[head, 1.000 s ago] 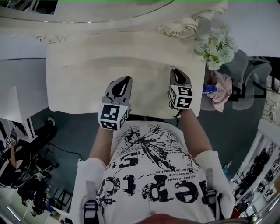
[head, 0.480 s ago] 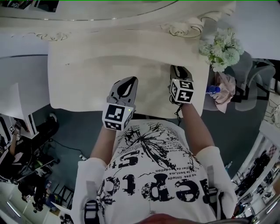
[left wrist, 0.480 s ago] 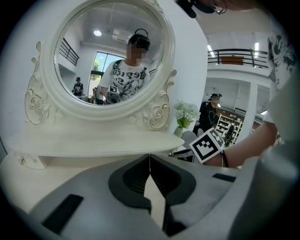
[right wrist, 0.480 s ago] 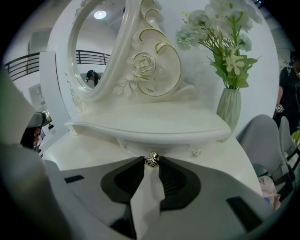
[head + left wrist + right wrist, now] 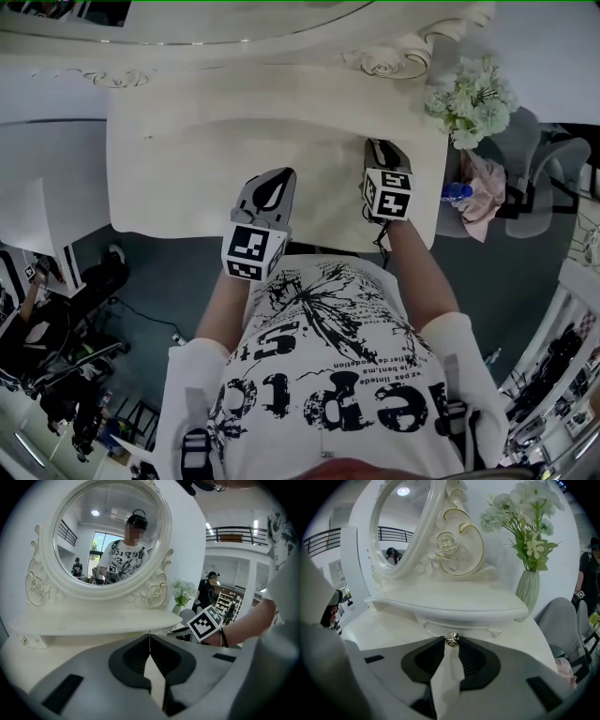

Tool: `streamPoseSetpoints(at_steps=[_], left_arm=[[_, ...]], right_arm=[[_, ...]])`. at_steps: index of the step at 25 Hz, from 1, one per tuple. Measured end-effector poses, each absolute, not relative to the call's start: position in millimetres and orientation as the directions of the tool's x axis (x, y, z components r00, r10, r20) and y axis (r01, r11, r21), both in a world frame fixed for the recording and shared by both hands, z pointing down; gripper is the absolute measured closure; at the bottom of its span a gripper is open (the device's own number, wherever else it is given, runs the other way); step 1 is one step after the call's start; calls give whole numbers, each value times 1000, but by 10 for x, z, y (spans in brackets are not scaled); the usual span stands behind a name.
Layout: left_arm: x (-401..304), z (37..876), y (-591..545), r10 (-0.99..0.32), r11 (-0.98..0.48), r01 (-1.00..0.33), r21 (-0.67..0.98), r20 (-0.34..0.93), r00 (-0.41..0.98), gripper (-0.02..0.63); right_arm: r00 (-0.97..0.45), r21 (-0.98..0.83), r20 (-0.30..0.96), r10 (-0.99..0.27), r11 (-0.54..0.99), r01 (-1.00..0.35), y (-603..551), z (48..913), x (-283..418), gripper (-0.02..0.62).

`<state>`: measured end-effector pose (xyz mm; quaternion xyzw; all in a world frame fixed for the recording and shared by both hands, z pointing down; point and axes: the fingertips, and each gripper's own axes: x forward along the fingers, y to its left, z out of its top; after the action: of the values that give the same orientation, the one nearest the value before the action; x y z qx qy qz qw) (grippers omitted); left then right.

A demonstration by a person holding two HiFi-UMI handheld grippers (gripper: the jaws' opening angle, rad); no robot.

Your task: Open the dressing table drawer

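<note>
The white dressing table [image 5: 187, 159] carries a raised shelf [image 5: 454, 604] under an oval mirror [image 5: 108, 531]. A small metal drawer knob [image 5: 451, 639] sits on the drawer front below that shelf. My right gripper [image 5: 451, 642] points down at it, jaws slightly parted, with the knob right between the fingertips; I see no clear squeeze on it. In the head view the right gripper [image 5: 380, 150] is over the table's right part. My left gripper [image 5: 272, 180] hovers over the tabletop's front middle. Its jaws [image 5: 150, 637] are shut and hold nothing. The drawer front looks flush.
A ribbed vase of white-green flowers [image 5: 529, 592] stands at the table's right end [image 5: 469, 98]. Two smaller studs [image 5: 494, 632] flank the knob. A grey chair [image 5: 525, 141] with pink cloth [image 5: 478, 192] stands to the right. Other people show in the background.
The head view has shifted slightly; both grippers stay over the same spots on the table.
</note>
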<state>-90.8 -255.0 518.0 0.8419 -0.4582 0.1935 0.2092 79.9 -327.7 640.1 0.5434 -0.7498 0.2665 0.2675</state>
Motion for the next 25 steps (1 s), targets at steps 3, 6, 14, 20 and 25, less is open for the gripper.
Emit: streamPoseSetpoints(at_steps=[3, 6, 14, 20, 25], left_arm=[[-887, 5176, -2518, -686, -499, -850, 169, 523, 507, 586], [-856, 5172, -2485, -680, -509, -844, 166, 524, 513, 586], [-763, 5113, -2402, -679, -523, -838, 155, 519, 520, 586], [-721, 5103, -2327, -681, -524, -838, 149, 517, 518, 586], [-717, 5095, -2265, -686, -517, -843, 149, 516, 512, 586]], right_arm=[[-269, -114, 691, -671, 267, -957, -3201, 6396, 795, 491], [-276, -119, 698, -661, 273, -955, -3096, 6416, 782, 491], [-285, -127, 705, -650, 280, -952, -2859, 6417, 809, 491], [-296, -144, 706, -644, 279, -949, -2713, 6422, 804, 491], [-296, -143, 712, -637, 282, -949, -2636, 6418, 810, 491]])
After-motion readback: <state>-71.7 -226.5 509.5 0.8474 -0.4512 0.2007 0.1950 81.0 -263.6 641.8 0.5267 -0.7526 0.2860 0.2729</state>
